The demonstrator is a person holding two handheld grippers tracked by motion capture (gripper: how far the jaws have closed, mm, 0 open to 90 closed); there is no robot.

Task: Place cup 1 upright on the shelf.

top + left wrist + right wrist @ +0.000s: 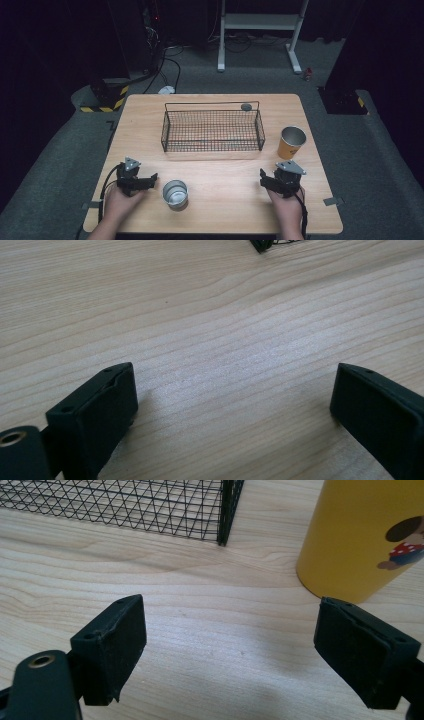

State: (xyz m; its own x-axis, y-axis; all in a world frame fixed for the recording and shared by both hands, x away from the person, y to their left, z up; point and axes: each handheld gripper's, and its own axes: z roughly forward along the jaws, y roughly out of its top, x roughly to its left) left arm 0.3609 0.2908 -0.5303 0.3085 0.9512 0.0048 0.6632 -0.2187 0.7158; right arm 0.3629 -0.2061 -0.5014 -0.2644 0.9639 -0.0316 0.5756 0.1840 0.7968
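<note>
Both grippers rest low at the near side of the wooden table (225, 175), each in a person's hand. My left gripper (146, 180) is open, its jaws (232, 390) wide apart over bare wood with nothing between them. A shiny metal cup (175, 194) stands upright just to its right. My right gripper (270, 181) is open too, and nothing lies between its jaws (230, 630). A yellow paper cup (291, 142) stands upright beyond it; in the right gripper view the yellow cup (365, 535) is close, ahead and to the right.
A black wire basket (212, 146) sits in the middle of the table; its corner (225, 510) is ahead of the right gripper. A small dark round thing (246, 106) sits at the basket's far right rim. Cables and a white frame lie on the floor beyond.
</note>
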